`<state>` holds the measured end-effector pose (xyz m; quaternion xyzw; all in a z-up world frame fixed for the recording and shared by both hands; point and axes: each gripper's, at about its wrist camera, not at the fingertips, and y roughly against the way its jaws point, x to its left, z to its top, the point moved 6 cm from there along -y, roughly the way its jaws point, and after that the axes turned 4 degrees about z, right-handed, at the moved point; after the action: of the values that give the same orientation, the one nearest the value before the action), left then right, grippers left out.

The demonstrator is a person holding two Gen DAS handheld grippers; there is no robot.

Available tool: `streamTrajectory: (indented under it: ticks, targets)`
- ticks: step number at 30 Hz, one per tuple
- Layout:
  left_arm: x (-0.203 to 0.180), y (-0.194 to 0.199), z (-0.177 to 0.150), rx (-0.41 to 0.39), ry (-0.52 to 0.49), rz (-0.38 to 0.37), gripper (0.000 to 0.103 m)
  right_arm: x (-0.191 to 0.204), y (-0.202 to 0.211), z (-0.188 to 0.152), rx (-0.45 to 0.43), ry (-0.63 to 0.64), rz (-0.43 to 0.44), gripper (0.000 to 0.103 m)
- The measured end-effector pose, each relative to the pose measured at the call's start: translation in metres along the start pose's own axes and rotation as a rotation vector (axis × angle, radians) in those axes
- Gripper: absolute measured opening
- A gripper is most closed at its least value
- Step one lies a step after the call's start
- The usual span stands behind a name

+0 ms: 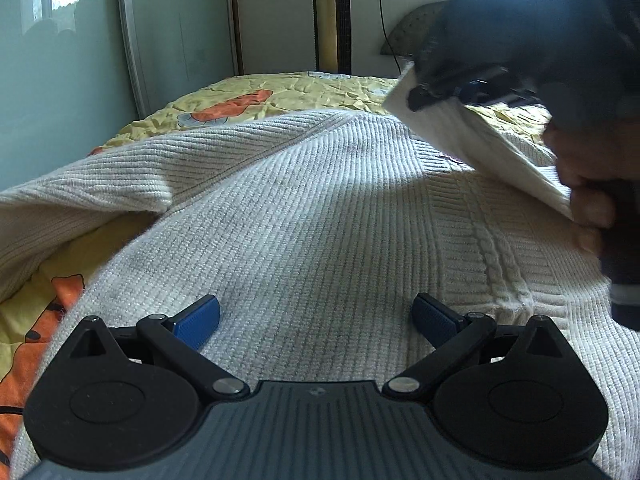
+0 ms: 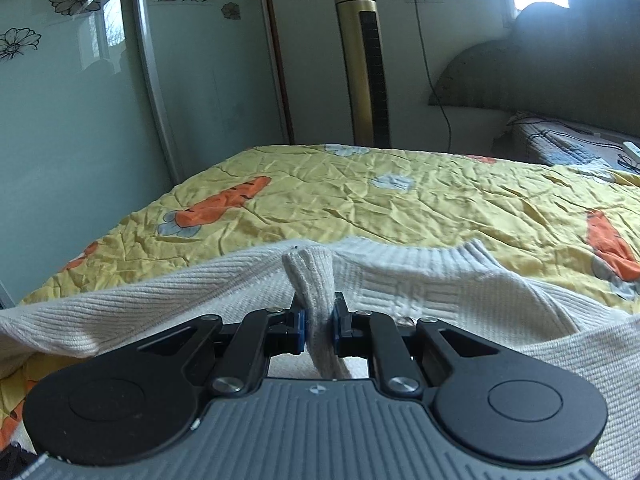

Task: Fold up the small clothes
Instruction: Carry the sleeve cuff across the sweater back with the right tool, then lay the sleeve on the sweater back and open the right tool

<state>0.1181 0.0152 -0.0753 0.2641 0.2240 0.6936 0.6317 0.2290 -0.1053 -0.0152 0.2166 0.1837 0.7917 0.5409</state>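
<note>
A cream ribbed knit sweater lies spread on the bed, with a cable pattern down its right side. My left gripper hovers low over its middle, jaws wide open with nothing between the blue pads. In the left wrist view my right gripper is at the upper right, lifting a flap of the sweater, with a hand behind it. In the right wrist view my right gripper is shut on a bunched fold of the sweater, which stands up between the pads.
The bed carries a yellow quilt with orange and grey prints. Behind it are a gold tower fan, a glass wardrobe door at left and a dark headboard at right.
</note>
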Motion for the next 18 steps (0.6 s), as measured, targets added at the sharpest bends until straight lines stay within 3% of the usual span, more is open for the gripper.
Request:
streamTrajectory:
  ticks: [12,17,18]
  targets:
    - [0.0,0.0,0.0,0.0,-0.001,0.001,0.103,0.012,-0.037,0.007,0.044,0.036,-0.001,0.017]
    - [0.0,0.001,0.0,0.001,-0.003,0.003,0.103,0.014,-0.056,-0.009,0.165,0.036,0.077,0.023]
    - [0.0,0.001,0.0,0.001,-0.003,0.002,0.103,0.014,-0.057,-0.012,0.181,0.037,0.085,0.029]
